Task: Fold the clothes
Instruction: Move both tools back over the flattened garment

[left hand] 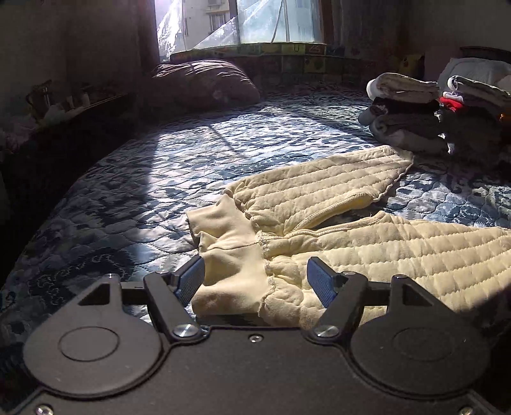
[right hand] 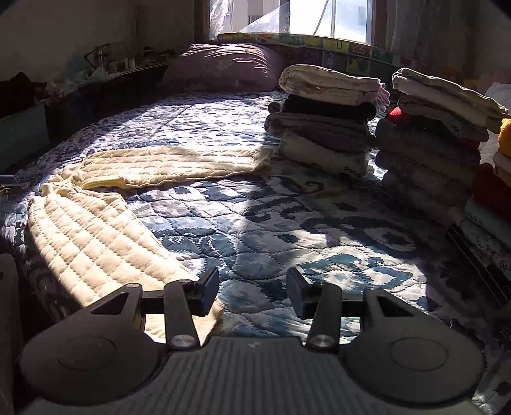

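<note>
Both of your grippers stand wide open, and neither one holds anything. Your left gripper (left hand: 255,281) sits low over the waistband end of the cream quilted trousers (left hand: 319,223): the smooth cuff-like band and the gathered seam lie in the gap between its blue-padded fingers (left hand: 321,282), and the left pad looks to be just touching the band's edge, though you cannot tell for sure. Your right gripper (right hand: 252,293) hovers over the blue patterned quilt (right hand: 287,230), with its left finger over the hem of the near trouser leg and its right finger over bare quilt.

The trousers lie flat on the bed, spread in a V. One leg runs along the near edge towards your right gripper; the other leg stretches away across the quilt, and its end lies just beside the first stack of folded clothes (right hand: 325,127). A second, taller stack (right hand: 437,143) stands to the right of that one, a narrow gap apart, with more folded items at the frame edge beyond.

Further back, a brownish pillow (left hand: 204,83) rests near the head of the bed, below a bright window (left hand: 239,22). A cluttered shelf (right hand: 105,67) runs along the left wall in shadow. Sun falls in patches across the quilt and the trousers.
</note>
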`<state>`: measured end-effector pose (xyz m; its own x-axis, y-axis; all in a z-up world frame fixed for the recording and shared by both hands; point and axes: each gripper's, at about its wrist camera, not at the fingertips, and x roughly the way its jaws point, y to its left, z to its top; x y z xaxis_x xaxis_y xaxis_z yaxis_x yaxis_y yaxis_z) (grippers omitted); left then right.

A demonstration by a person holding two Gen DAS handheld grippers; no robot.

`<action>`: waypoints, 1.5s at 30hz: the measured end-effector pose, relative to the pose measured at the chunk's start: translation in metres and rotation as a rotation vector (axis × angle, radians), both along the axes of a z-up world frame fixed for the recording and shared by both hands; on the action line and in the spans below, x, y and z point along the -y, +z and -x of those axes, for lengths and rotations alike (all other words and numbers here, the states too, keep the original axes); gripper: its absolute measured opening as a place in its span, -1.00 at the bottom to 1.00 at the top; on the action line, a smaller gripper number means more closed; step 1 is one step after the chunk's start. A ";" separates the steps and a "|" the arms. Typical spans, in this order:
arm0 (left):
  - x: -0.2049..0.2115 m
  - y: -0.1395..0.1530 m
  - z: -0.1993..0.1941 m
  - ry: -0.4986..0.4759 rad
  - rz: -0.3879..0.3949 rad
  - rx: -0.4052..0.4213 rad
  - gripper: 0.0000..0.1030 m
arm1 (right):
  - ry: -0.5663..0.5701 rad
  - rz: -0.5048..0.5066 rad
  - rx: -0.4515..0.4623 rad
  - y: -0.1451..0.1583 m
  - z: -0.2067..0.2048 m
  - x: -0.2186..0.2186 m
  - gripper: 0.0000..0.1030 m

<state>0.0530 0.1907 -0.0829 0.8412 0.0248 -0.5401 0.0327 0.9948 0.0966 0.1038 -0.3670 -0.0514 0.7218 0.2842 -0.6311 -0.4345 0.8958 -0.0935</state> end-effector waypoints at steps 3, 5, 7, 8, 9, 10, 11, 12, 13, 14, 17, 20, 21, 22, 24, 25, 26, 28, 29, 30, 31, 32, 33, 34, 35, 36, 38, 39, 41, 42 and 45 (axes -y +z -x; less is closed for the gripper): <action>-0.007 0.000 0.021 0.034 -0.035 0.001 0.37 | 0.086 0.189 0.050 0.002 0.011 0.006 -0.08; -0.004 0.002 0.029 0.030 -0.040 -0.002 0.37 | 0.137 0.259 0.068 -0.007 0.026 0.000 -0.07; 0.002 0.006 0.035 0.016 -0.034 -0.001 0.36 | 0.179 0.296 0.084 -0.017 0.039 -0.010 -0.08; 0.009 0.009 0.033 -0.002 -0.026 -0.001 0.34 | 0.195 0.295 0.090 -0.022 0.045 -0.016 -0.09; 0.019 0.013 0.028 -0.027 -0.018 -0.008 0.34 | 0.186 0.255 0.081 -0.024 0.041 -0.020 -0.15; 0.028 0.017 0.024 -0.053 -0.010 -0.015 0.34 | 0.171 0.205 0.068 -0.024 0.034 -0.025 -0.18; 0.038 0.020 0.018 -0.077 0.008 -0.028 0.34 | 0.157 0.155 0.055 -0.025 0.027 -0.029 -0.21; 0.046 0.022 0.011 -0.101 0.036 -0.045 0.34 | 0.142 0.105 0.042 -0.025 0.020 -0.034 -0.30; 0.055 0.024 0.004 -0.125 0.065 -0.063 0.32 | 0.127 0.056 0.029 -0.026 0.013 -0.038 -0.34; 0.062 0.024 -0.002 -0.149 0.104 -0.076 0.32 | 0.112 0.006 0.015 -0.026 0.006 -0.043 -0.34; 0.068 0.021 -0.015 -0.165 0.230 -0.084 0.32 | 0.087 -0.158 -0.025 -0.020 -0.038 -0.044 -0.34; 0.065 0.013 -0.029 -0.124 0.327 -0.106 0.31 | 0.074 -0.291 -0.066 -0.012 -0.094 -0.046 -0.34; 0.063 0.011 -0.032 -0.109 0.343 -0.112 0.31 | 0.069 -0.340 -0.085 -0.010 -0.113 -0.048 -0.34; 0.060 0.009 -0.035 -0.096 0.355 -0.118 0.30 | 0.060 -0.387 -0.104 -0.011 -0.136 -0.049 -0.34; 0.056 0.006 -0.039 -0.080 0.370 -0.124 0.29 | 0.040 -0.482 -0.141 -0.014 -0.182 -0.053 -0.32; 0.053 0.005 -0.040 -0.076 0.374 -0.125 0.29 | 0.033 -0.509 -0.152 -0.016 -0.197 -0.056 -0.32; 0.049 0.005 -0.041 -0.074 0.375 -0.126 0.29 | 0.024 -0.534 -0.162 -0.020 -0.214 -0.060 -0.32; 0.042 0.004 -0.045 -0.068 0.376 -0.130 0.29 | 0.015 -0.594 -0.183 -0.030 -0.247 -0.069 -0.31; 0.039 0.003 -0.047 -0.064 0.376 -0.132 0.29 | 0.007 -0.633 -0.196 -0.038 -0.264 -0.074 -0.31; 0.036 0.003 -0.049 -0.061 0.377 -0.134 0.29 | -0.003 -0.673 -0.210 -0.046 -0.280 -0.078 -0.31; 0.033 0.002 -0.051 -0.057 0.378 -0.136 0.29 | -0.025 -0.711 -0.227 -0.055 -0.292 -0.080 -0.31; 0.030 0.001 -0.054 -0.052 0.380 -0.139 0.29 | -0.050 -0.749 -0.244 -0.065 -0.304 -0.081 -0.31; 0.027 0.000 -0.056 -0.047 0.383 -0.141 0.29 | -0.086 -0.770 -0.263 -0.075 -0.313 -0.080 -0.32; 0.024 -0.002 -0.058 -0.042 0.385 -0.144 0.29 | -0.173 -0.756 -0.308 -0.090 -0.325 -0.077 -0.35; 0.021 -0.003 -0.060 -0.035 0.385 -0.147 0.29 | -0.273 -0.732 -0.359 -0.108 -0.337 -0.073 -0.34; 0.019 -0.003 -0.061 -0.025 0.382 -0.149 0.29 | -0.320 -0.739 -0.376 -0.116 -0.338 -0.066 -0.42; 0.012 -0.003 -0.061 -0.010 0.388 -0.145 0.29 | -0.388 -0.770 -0.392 -0.127 -0.336 -0.050 -0.88; 0.010 -0.003 -0.059 -0.008 0.391 -0.140 0.29 | -0.398 -0.759 -0.381 -0.124 -0.331 -0.042 -0.79; 0.007 -0.001 -0.053 -0.003 0.396 -0.130 0.29 | -0.407 -0.724 -0.350 -0.114 -0.320 -0.027 -0.60; 0.006 -0.001 -0.050 -0.001 0.394 -0.129 0.29 | -0.399 -0.702 -0.337 -0.104 -0.313 -0.017 -0.57; 0.006 -0.001 -0.042 0.007 0.375 -0.132 0.29 | -0.362 -0.615 -0.286 -0.070 -0.292 0.011 -0.46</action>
<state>0.0952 0.1847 -0.0836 0.7648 -0.1890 -0.6160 0.0132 0.9604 -0.2784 0.3962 -0.3779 -0.1216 0.6691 0.4212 -0.6123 -0.0362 0.8414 0.5393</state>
